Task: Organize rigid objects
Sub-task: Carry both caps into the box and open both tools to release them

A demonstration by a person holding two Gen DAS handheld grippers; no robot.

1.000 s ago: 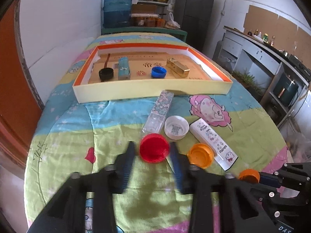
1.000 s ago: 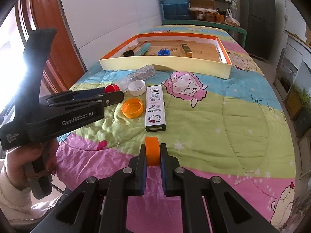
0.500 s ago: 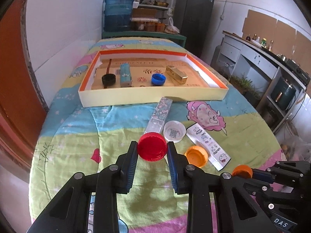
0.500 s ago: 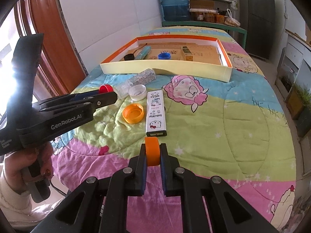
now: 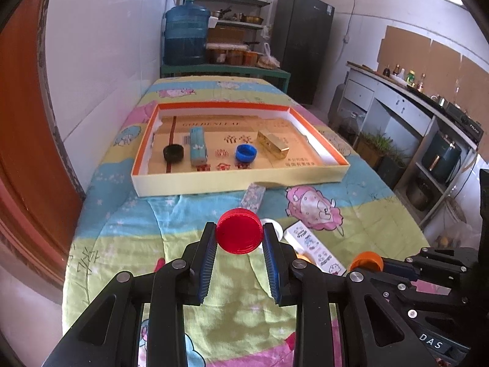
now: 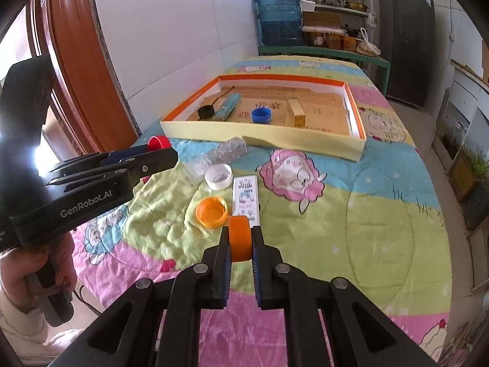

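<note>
The left gripper [image 5: 239, 238] is clamping the red cap [image 5: 239, 235] at frame centre; the right gripper [image 6: 240, 243] is pinching an orange cap [image 6: 240, 238] edgewise. Each should clear the tray [image 5: 238, 185] wall before releasing beside the blue cap [image 5: 246, 153].

hidden: white cap [image 5: 276, 225] mostly behind the red cap [image 5: 239, 231] in the left gripper [image 5: 239, 244] | loose orange cap [image 5: 301, 256] nearly all behind its right finger | tray print unreadable

Home kitchen: fridge [image 5: 302, 52], pot shelves [image 5: 232, 6], counter [image 5: 412, 91].
</note>
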